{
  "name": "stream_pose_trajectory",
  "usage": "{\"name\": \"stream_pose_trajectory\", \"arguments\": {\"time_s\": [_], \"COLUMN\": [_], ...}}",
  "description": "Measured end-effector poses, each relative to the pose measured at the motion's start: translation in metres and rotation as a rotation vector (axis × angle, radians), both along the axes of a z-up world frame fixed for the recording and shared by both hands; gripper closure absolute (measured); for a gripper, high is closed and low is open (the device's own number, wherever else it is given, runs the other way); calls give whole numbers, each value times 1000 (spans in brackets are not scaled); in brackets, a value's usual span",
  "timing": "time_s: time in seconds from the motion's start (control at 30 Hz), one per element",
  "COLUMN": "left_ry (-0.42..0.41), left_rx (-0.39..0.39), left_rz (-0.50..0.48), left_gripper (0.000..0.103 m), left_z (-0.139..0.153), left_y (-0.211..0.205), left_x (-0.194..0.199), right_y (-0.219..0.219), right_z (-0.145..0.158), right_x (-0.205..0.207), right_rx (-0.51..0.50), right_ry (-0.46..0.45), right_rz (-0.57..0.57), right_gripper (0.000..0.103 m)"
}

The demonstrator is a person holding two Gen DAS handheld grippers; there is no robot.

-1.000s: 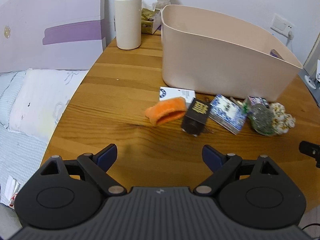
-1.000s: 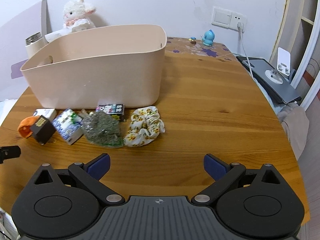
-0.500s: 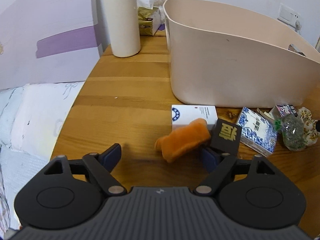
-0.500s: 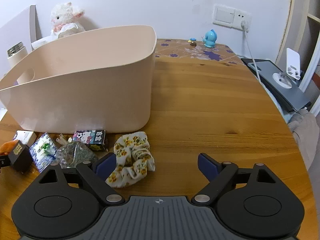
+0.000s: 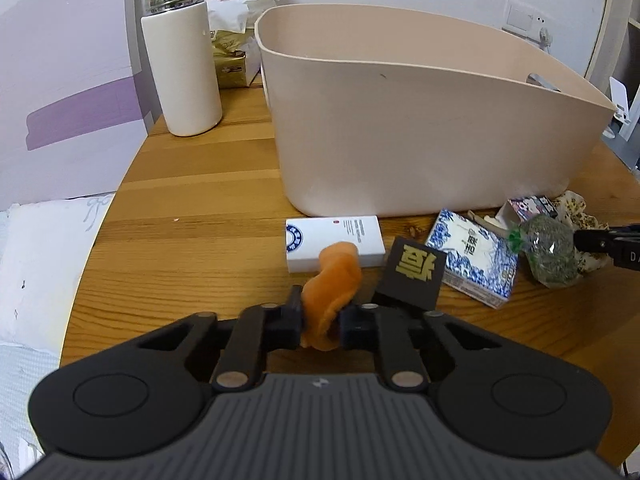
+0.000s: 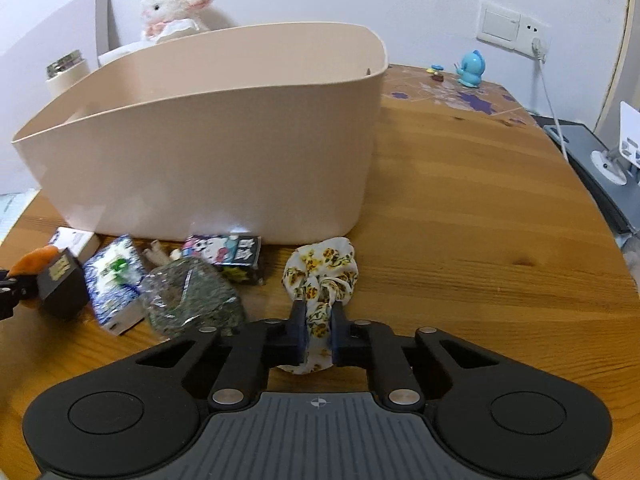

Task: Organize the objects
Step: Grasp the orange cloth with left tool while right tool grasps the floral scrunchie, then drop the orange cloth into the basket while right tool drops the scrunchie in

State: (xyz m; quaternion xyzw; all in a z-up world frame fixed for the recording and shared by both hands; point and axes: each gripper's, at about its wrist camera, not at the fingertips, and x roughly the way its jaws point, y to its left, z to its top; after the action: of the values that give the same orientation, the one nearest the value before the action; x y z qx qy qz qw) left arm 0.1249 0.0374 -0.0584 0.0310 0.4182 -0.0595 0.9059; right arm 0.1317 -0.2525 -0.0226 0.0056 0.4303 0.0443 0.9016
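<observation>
My left gripper [image 5: 320,320] is shut on an orange wristband [image 5: 332,280], in front of a white box [image 5: 334,240] and a black box with a gold character [image 5: 412,276]. My right gripper [image 6: 319,330] is shut on a floral scrunchie [image 6: 320,270]. A large beige bin [image 5: 420,120] stands just behind the row of small items; it also shows in the right wrist view [image 6: 208,140]. A blue-and-white carton [image 5: 472,260], a green-filled bag [image 6: 192,300] and a cartoon-printed box [image 6: 224,252] lie on the wooden table [image 6: 480,240] between the two grippers.
A white thermos [image 5: 182,68], a gold tissue pack [image 5: 230,66] and a plush lamb [image 6: 172,12] stand behind the bin at the left. A blue figurine [image 6: 470,68] and a charging cable [image 6: 552,104] are at the back right. A bed lies past the table's left edge [image 5: 96,240].
Both grippers moved forward and down to the table and shut: the left on the orange wristband, the right on the floral scrunchie. Both were open one second ago.
</observation>
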Motion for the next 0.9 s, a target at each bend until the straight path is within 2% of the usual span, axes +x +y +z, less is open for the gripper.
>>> {"name": "stream_pose_trajectory", "arguments": {"time_s": [0.2,0.5,0.77,0.9], "left_ry": [-23,-126,-254,-313], "left_rx": [-25,-54,-52,-40], "left_rz": [17,22,3,-24], "left_gripper": [92,92,92,92], "left_z": [10,57,107,126], "left_y": [6,5,-11,-28], "left_x": [-16,-40,-30,-10], "right_y": [-3,-16,-12,-8], "right_z": [19,80,126,138], "right_x": [-23,-49,-31,-8], "right_rx": [15,70,127,153], "right_ry": [-31,-180,-305,-327], "right_rz": [-12,-25,17,35], "right_gripper": [95,95,95,95]}}
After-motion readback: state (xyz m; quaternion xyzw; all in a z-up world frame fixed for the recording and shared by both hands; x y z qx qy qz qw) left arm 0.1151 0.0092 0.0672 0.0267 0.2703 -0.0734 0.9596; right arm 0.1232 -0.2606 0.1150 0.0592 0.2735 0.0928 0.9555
